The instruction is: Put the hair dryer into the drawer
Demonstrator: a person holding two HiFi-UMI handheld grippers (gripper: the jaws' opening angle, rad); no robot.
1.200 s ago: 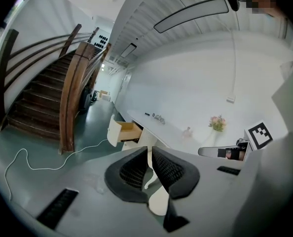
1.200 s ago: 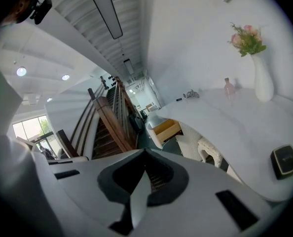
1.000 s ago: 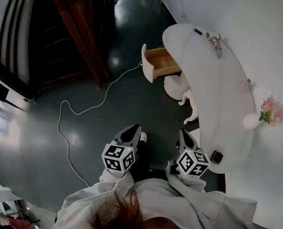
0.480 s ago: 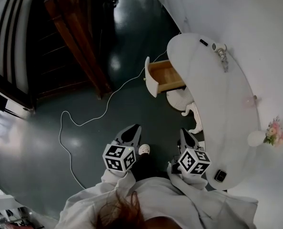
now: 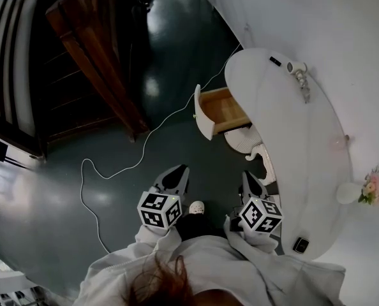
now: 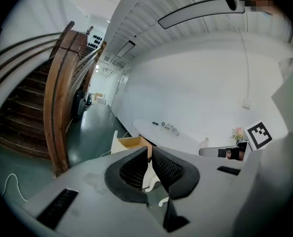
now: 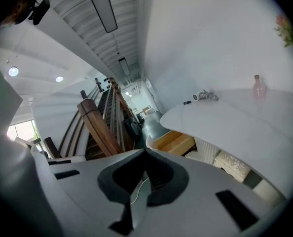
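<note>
- Upper right of the head view: hair dryer (image 5: 297,69) lies on the white table (image 5: 304,152), at its far end.
- Drawer (image 5: 224,109) stands pulled open, just left of the table.
- Left gripper (image 5: 175,176) at bottom centre: jaws together, holding nothing.
- Right gripper (image 5: 251,182): jaws together, holding nothing.

Hair dryer (image 5: 297,69): small, pale, lying on its side on top of the white table (image 5: 304,145), at the far end near the wall, with a grey bit trailing behind it (handle or cord, can't tell). Drawer (image 5: 222,109): pulled open under that same end, white front, bare wood inside. The dryer is not in it.
</note>
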